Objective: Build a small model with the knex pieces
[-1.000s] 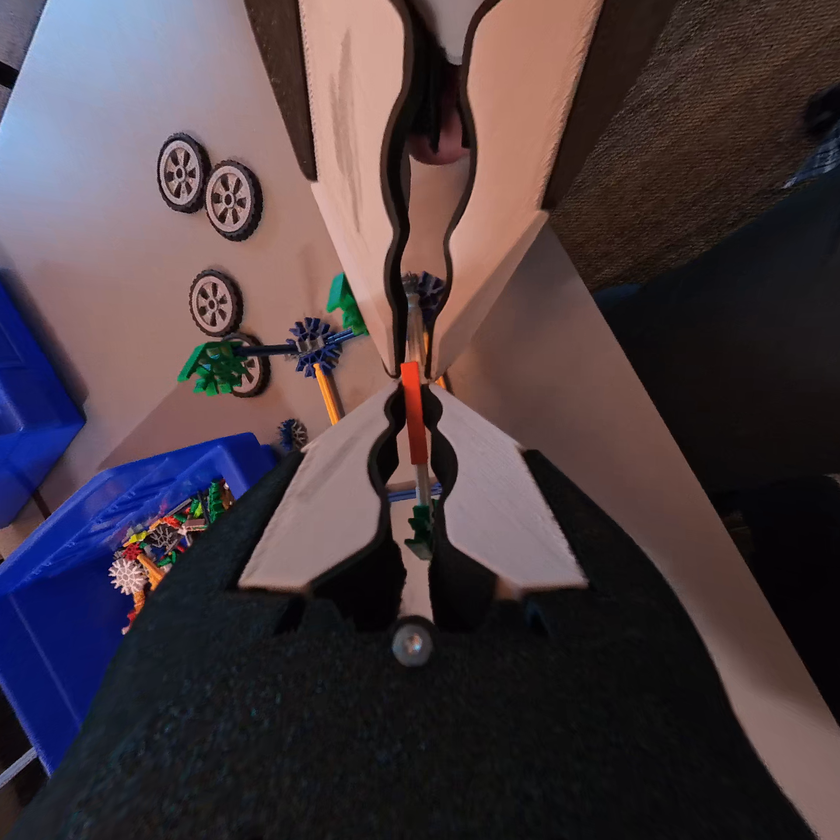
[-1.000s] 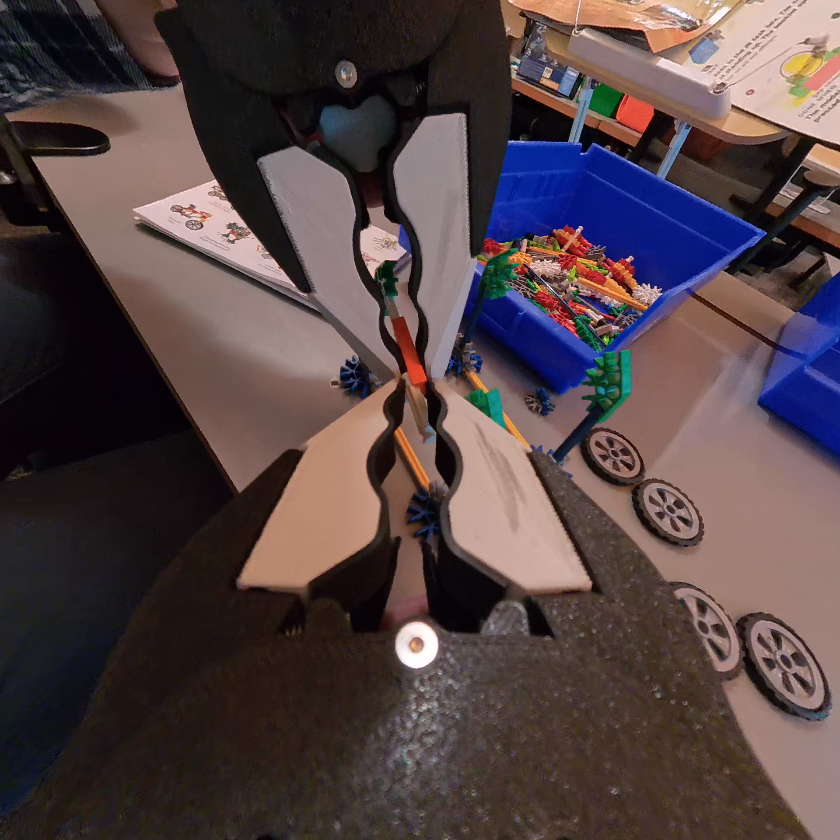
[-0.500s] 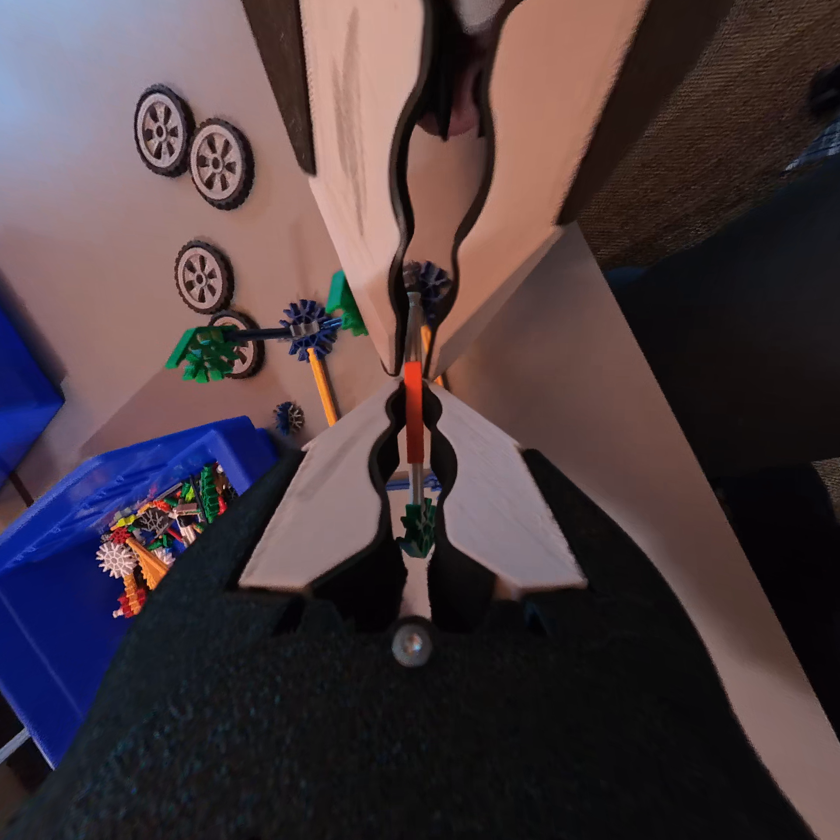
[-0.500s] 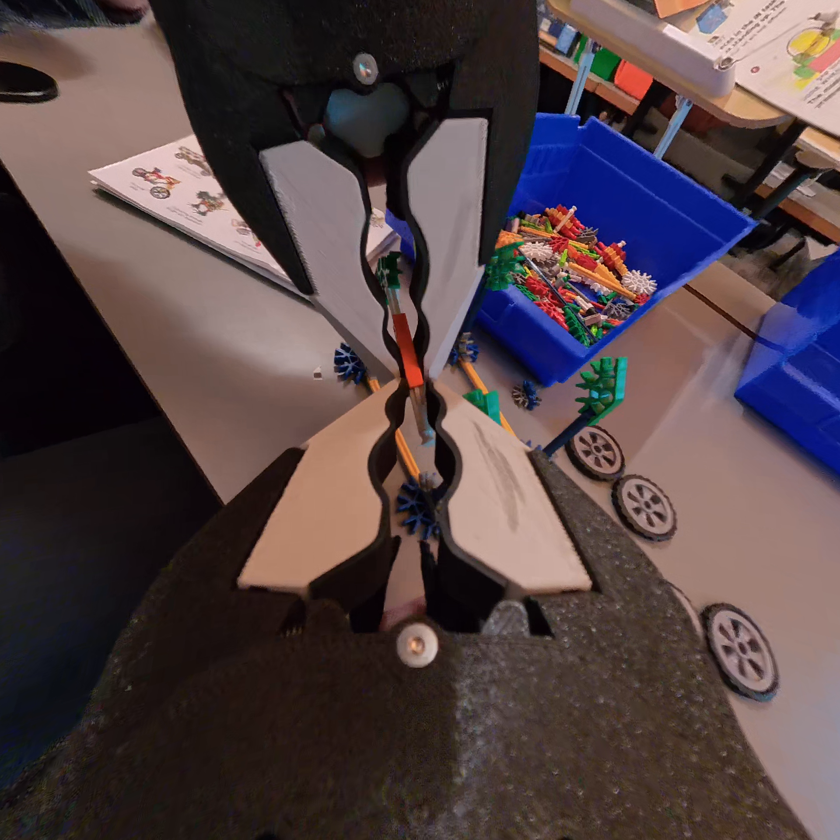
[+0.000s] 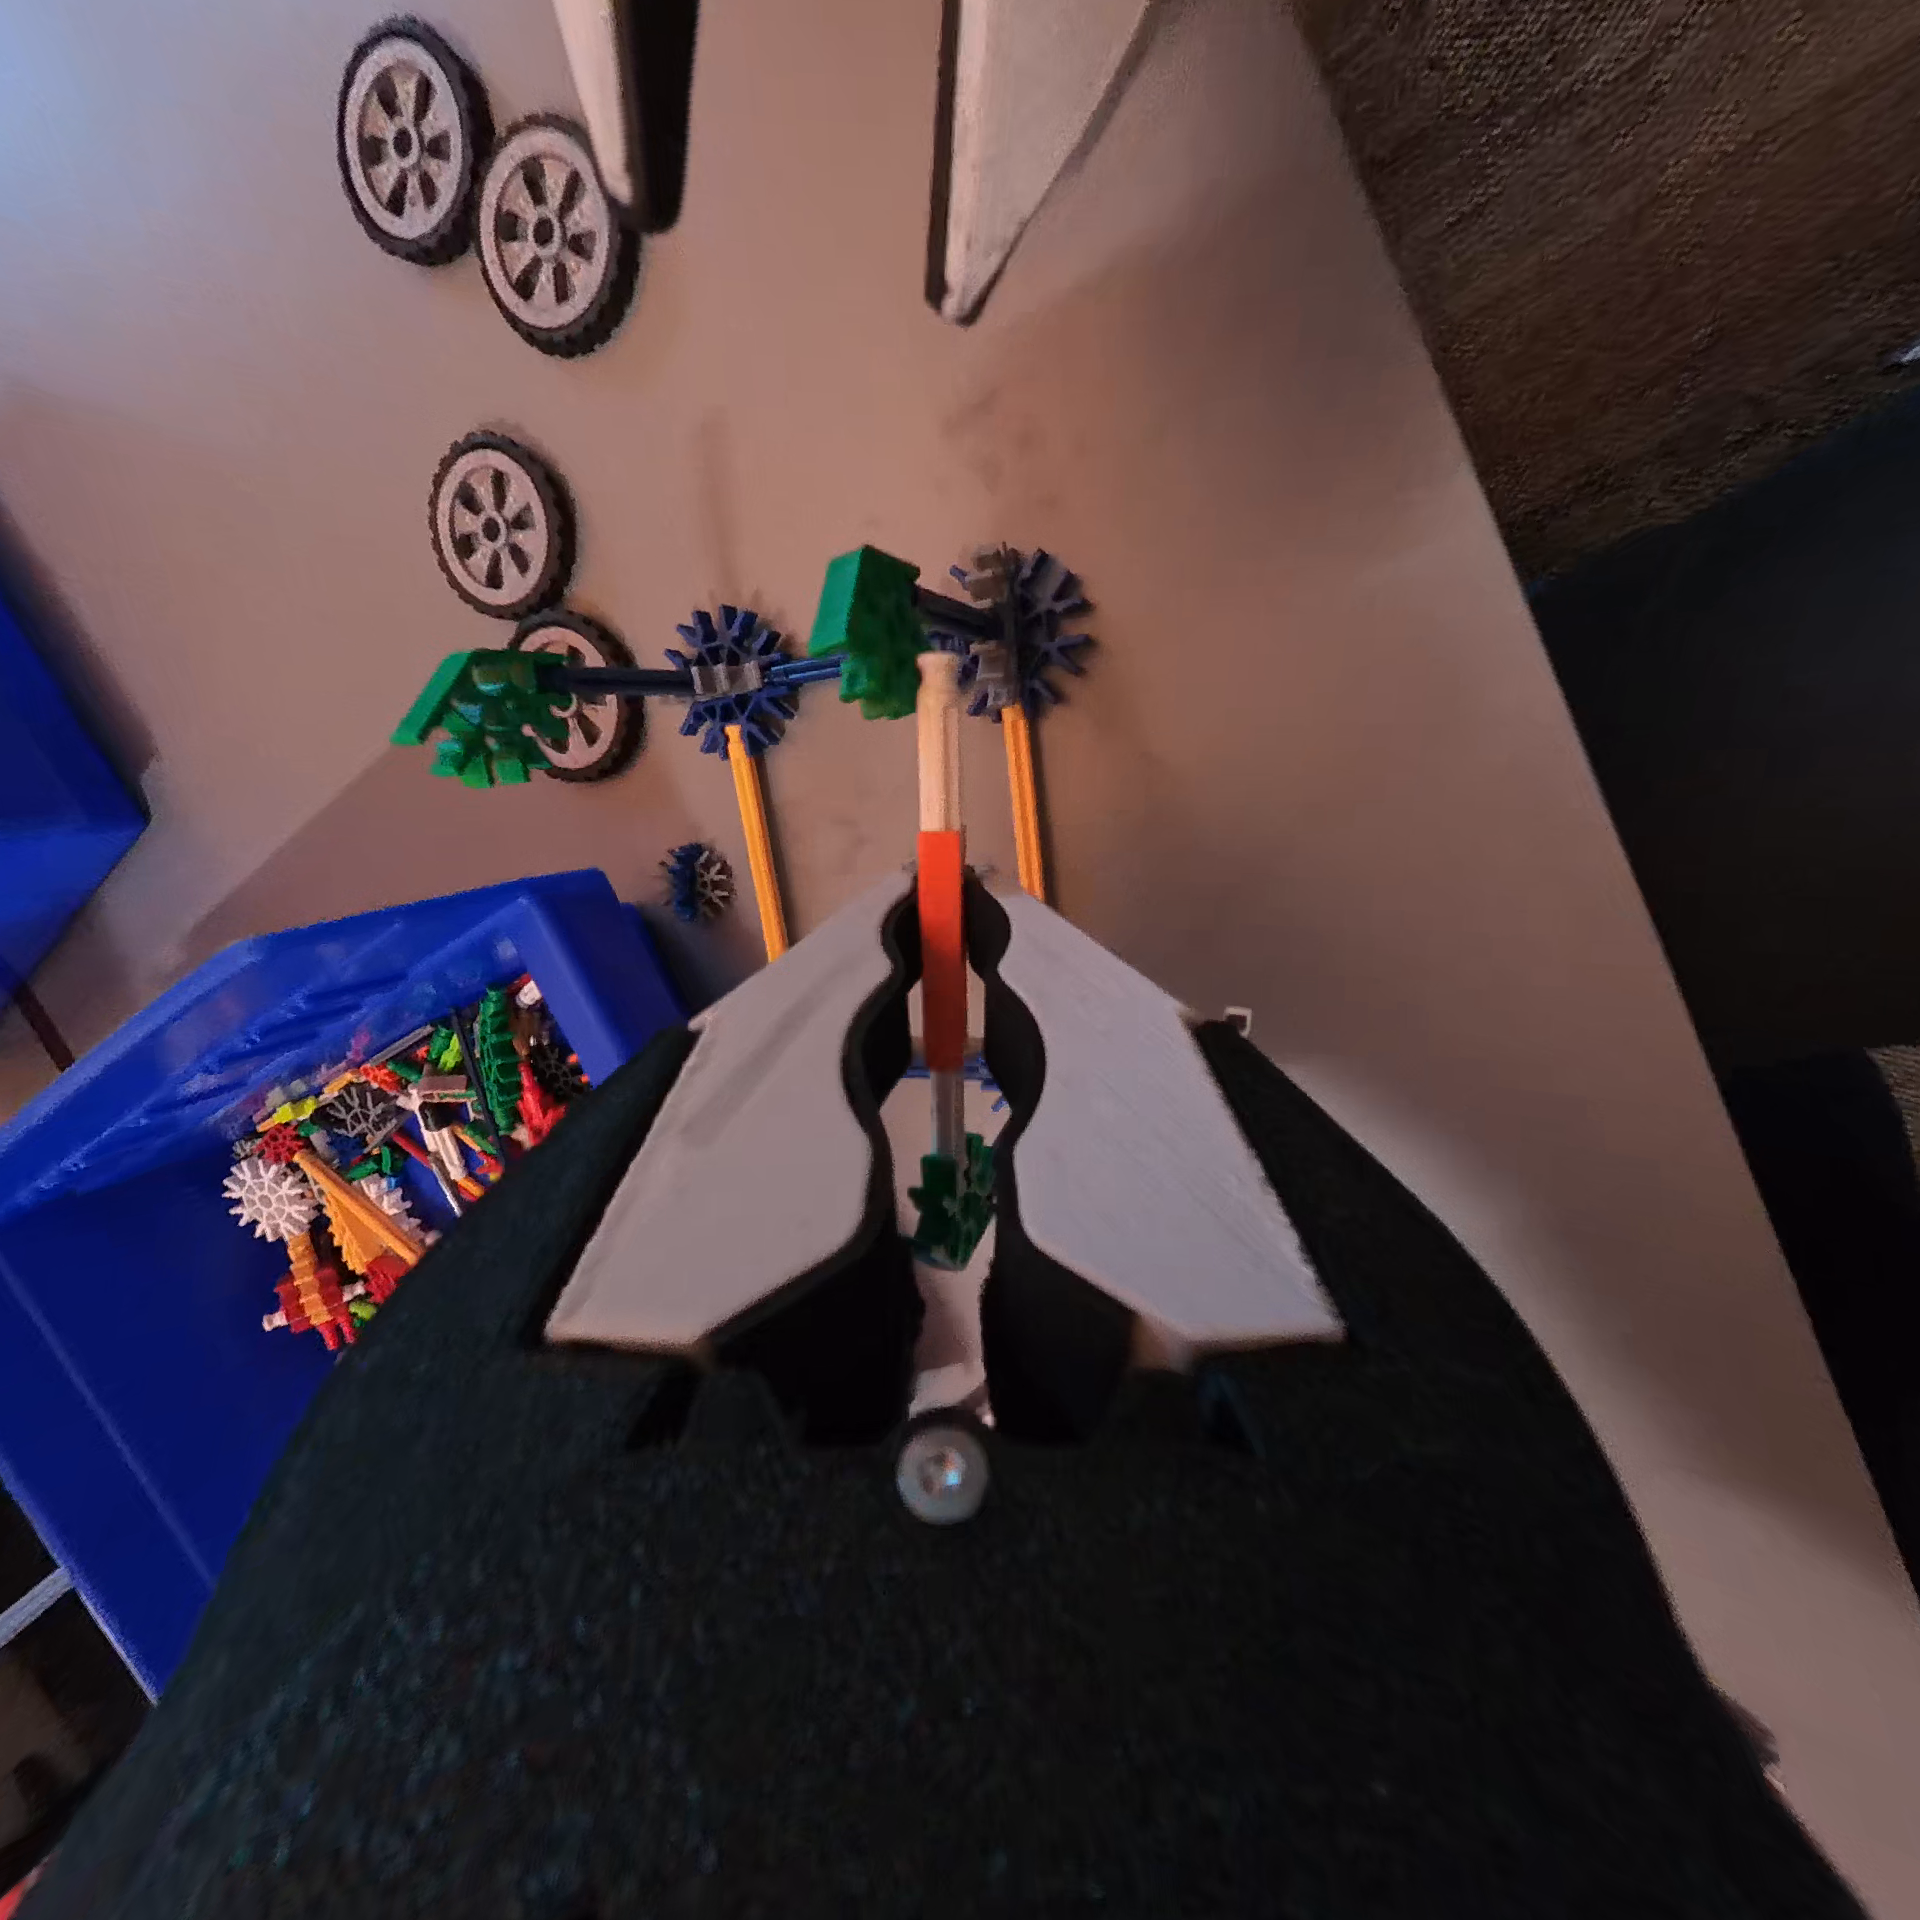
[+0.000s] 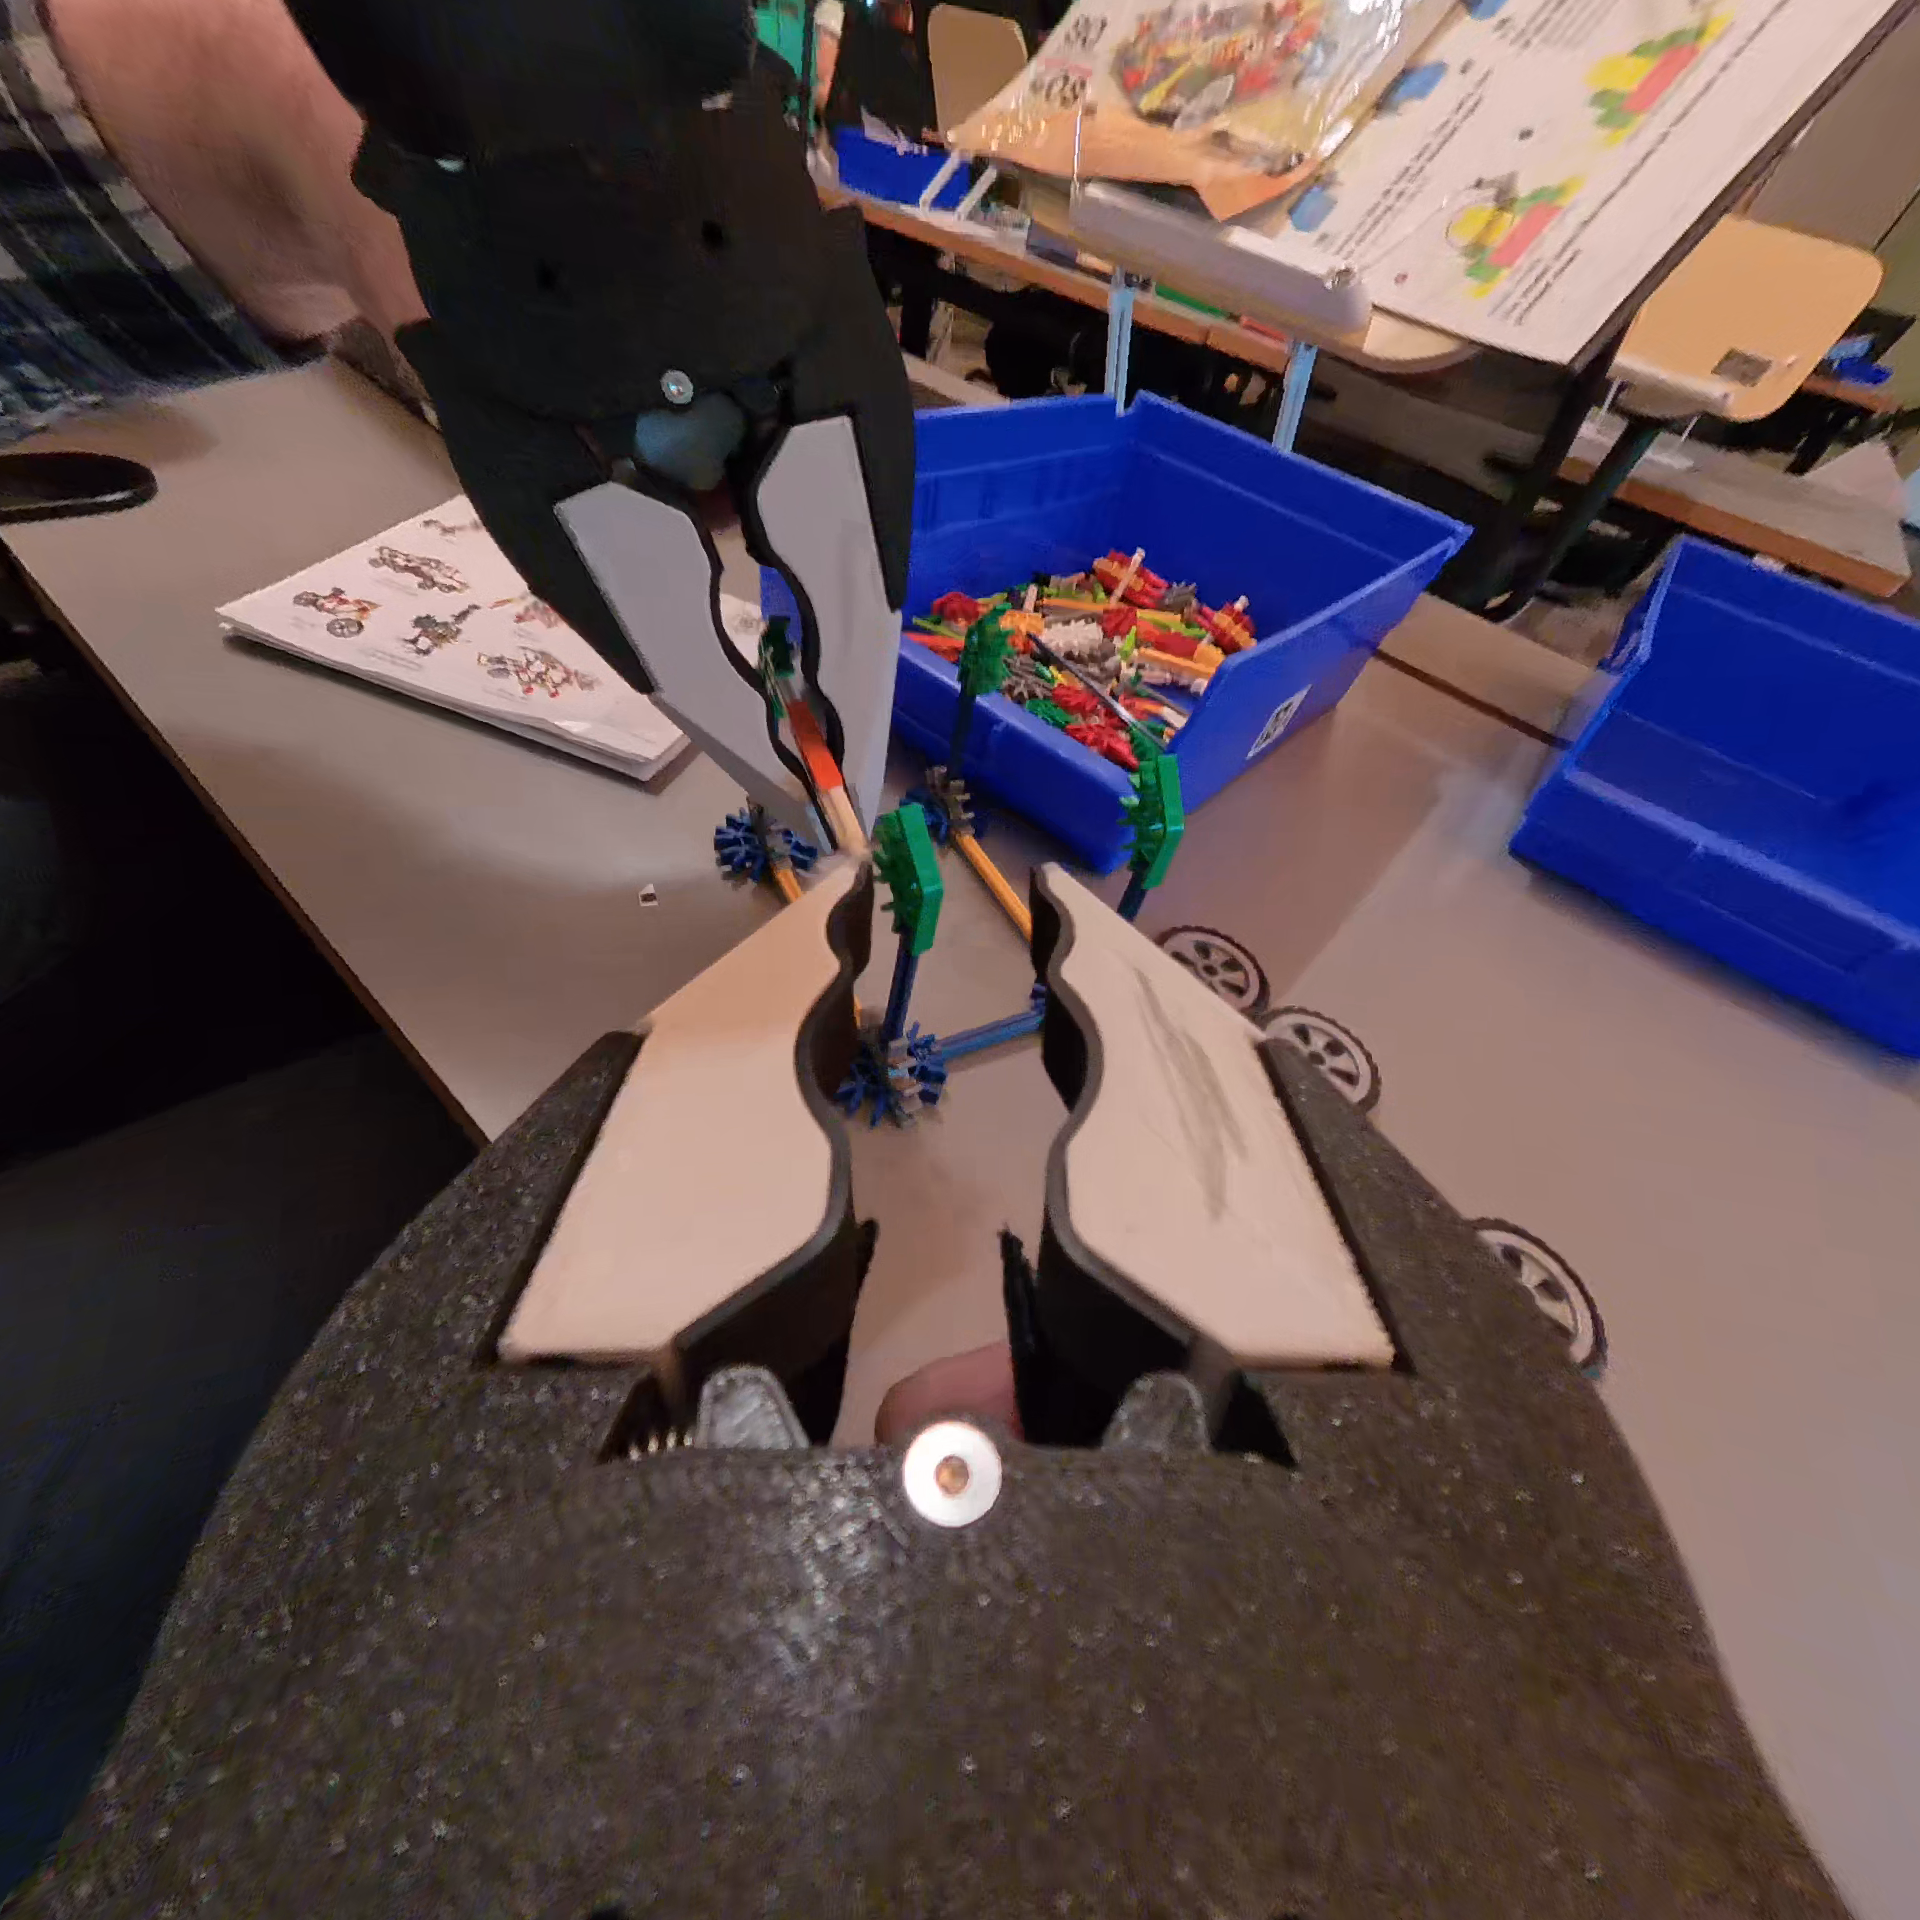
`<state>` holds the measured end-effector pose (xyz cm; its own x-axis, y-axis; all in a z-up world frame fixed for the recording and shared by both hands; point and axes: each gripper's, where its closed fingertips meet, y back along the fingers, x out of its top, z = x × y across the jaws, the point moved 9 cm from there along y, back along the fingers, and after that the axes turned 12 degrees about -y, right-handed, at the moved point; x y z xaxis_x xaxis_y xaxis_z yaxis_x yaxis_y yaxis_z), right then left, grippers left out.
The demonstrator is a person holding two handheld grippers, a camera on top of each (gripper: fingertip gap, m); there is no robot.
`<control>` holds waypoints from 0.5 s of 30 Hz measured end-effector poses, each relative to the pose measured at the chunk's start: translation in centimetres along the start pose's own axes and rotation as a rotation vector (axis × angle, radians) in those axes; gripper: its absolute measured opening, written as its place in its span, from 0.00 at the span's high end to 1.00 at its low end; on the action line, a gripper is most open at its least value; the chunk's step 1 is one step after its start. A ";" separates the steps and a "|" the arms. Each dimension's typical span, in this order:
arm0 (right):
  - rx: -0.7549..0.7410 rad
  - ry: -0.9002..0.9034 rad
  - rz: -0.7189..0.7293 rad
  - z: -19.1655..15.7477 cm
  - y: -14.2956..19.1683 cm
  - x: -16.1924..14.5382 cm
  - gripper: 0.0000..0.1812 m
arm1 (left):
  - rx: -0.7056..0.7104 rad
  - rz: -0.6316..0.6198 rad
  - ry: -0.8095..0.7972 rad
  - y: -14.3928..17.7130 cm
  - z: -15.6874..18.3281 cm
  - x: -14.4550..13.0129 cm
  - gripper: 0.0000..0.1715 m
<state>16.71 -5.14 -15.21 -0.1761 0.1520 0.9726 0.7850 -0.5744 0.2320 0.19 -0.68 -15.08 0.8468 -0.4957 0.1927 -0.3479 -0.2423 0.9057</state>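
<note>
Left wrist view: left gripper (image 5: 940, 894) clamped on a rod (image 5: 938, 935), orange sleeve pinched at the tips, pale end jutting forward, green connector (image 5: 951, 1195) at the rear between the fingers. Below, on the table (image 5: 1299, 727), a frame (image 5: 883, 665) of blue and green connectors and yellow rods, beside wheels (image 5: 499, 525) and a bin (image 5: 260, 1039) of parts.

Right wrist view: right gripper (image 6: 951, 894) spread wide, holding nothing, poised over the frame (image 6: 904, 935). Booklet (image 6: 447, 634) behind.

Likely light, stiff, smooth plastic; best gripped mid-sleeve, squarely, to stop twisting.
</note>
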 end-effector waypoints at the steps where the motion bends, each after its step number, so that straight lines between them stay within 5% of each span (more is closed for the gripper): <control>1: 0.002 -0.004 -0.018 0.1 -0.2 -0.2 0.82 | 0.003 -0.016 0.000 -0.2 0.0 -0.1 0.98; 15: 0.062 -0.014 -0.086 0.1 -3.1 -0.5 0.83 | 0.060 0.103 0.025 0.6 -0.4 0.6 0.91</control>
<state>14.41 -3.35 -16.44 -0.2363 0.2099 0.9487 0.8026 -0.5081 0.3124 0.63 -0.83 -14.27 0.8149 -0.5000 0.2930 -0.4561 -0.2414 0.8566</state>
